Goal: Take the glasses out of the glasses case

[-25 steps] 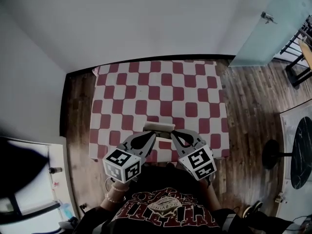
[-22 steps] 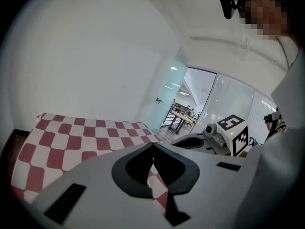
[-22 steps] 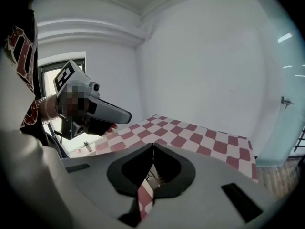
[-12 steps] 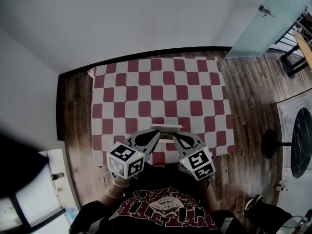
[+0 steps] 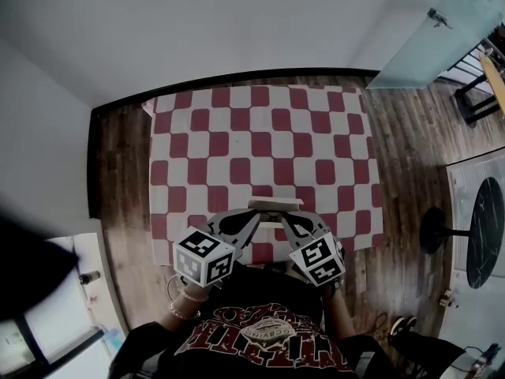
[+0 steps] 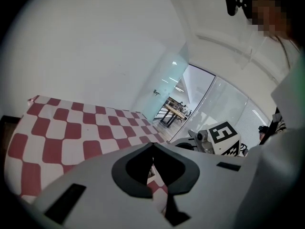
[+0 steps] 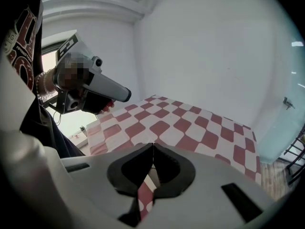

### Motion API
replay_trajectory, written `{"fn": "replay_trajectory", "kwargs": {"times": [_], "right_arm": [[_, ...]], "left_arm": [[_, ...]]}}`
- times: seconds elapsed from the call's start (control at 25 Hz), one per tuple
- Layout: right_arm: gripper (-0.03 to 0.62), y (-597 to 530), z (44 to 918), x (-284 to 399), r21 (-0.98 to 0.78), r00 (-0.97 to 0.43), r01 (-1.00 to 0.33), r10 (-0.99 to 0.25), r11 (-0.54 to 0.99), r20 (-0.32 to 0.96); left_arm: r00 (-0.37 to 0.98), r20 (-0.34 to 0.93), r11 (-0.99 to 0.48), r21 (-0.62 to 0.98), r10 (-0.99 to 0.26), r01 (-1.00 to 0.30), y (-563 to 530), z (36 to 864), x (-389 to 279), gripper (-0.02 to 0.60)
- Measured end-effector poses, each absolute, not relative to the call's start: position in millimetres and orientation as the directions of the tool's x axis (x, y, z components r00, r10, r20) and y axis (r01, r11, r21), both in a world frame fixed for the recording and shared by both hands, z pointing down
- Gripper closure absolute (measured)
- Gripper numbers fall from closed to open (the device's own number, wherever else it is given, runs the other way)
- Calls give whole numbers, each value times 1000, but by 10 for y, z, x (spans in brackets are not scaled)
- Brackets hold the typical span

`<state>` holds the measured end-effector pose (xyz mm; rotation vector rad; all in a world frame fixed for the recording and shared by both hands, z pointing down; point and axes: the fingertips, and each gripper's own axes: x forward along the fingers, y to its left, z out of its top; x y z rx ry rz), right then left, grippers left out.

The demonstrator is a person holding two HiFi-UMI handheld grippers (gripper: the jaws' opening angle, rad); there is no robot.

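The pale oblong glasses case [image 5: 274,204] lies crosswise just ahead of our left gripper [image 5: 251,216] and right gripper [image 5: 284,217], both closed empty.

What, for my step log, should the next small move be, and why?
Probably open both jaws: the left gripper and right gripper are shut on nothing, tips just short of the glasses case on the table, so neither can take hold yet.

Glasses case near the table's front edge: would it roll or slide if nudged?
The case looks flat and boxy, so it probably won't roll. It spans only a couple of squares of the checked cloth, so it's likely light. Resting on cloth, it may drag, not glide.
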<state>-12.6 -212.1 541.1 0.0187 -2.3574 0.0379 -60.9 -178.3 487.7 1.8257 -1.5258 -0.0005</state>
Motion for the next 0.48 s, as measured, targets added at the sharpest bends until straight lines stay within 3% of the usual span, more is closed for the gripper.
{"fn": "replay_trajectory", "kwargs": {"times": [0.48], "right_arm": [[576,-1970,5827,-226,50,-581,106,20,993,814]], "left_arm": [[302,462,12,562,-834,-827,-1626,5000,-761,574]]}}
